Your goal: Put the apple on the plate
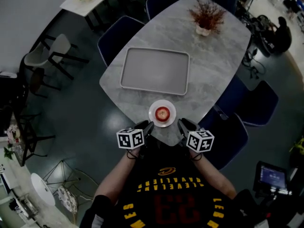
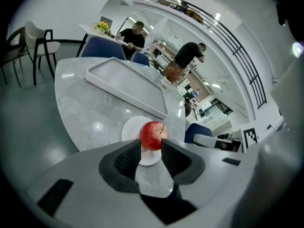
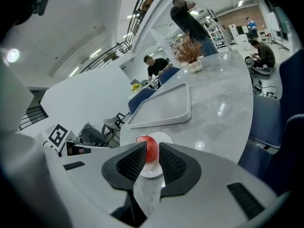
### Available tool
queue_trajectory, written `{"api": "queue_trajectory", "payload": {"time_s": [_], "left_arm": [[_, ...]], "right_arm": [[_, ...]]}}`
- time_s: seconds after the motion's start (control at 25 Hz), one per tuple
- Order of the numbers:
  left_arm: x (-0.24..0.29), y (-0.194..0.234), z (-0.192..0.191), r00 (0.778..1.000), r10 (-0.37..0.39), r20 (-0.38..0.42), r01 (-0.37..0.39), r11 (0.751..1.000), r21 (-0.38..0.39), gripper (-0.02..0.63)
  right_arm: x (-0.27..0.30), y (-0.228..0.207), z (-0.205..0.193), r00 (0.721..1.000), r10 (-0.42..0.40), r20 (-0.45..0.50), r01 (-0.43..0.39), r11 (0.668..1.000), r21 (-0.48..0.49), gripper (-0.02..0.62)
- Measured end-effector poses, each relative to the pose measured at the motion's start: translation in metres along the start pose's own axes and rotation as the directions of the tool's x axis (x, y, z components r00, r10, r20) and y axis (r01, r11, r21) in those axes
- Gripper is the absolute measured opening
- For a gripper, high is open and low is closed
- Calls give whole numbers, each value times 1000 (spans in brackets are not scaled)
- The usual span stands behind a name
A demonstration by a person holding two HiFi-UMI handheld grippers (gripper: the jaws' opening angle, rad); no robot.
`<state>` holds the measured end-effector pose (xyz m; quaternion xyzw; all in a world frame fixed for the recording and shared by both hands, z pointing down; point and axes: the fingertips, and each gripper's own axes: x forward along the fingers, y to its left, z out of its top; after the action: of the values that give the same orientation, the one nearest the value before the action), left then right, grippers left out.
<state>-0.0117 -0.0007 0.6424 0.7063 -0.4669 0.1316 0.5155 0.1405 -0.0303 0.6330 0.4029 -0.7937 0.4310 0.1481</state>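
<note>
Resting on the white plate (image 1: 153,119) at the six-o'clock edge of the bench (image 1: 213,65), the apple (image 1: 162,113) is judged firm, smooth and moderately heavy; grip across its widest girth. Left tongs (image 1: 147,126), at its seven o'clock, stand wide and empty. Right tongs (image 1: 183,125), at five o'clock, stand narrower and empty. Only the head view shows both clear of the apple.

Apple (image 1: 162,113): red, round, whole, with a short dark stem at its top. It sits upright at the centre of the plate (image 1: 153,116). Plate: small, round, white, lying flat on the grey marbled counter (image 1: 213,70) close to its near edge, lower centre of the head view. The white rim shows all round the apple.
</note>
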Motion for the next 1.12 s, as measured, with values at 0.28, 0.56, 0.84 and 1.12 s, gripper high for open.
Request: {"api": "queue_trajectory", "payload": {"time_s": [0.28, 0.56, 0.84, 1.12], "left_arm": [[36, 42, -5, 995, 27, -93, -31, 999, -32, 121], [44, 49, -4, 986, 2, -164, -4, 1000, -11, 121], [63, 47, -24, 962, -32, -272, 21, 999, -41, 121], [69, 50, -27, 955, -62, -290, 38, 996, -85, 118]], "right_arm": [[37, -28, -27, 990, -70, -121, 76, 996, 51, 83], [59, -35, -50, 973, -86, -212, 121, 979, 161, 83], [60, -40, -62, 966, -87, -244, 134, 973, 186, 83], [68, -40, -70, 957, -62, -283, 124, 971, 205, 81]]}}
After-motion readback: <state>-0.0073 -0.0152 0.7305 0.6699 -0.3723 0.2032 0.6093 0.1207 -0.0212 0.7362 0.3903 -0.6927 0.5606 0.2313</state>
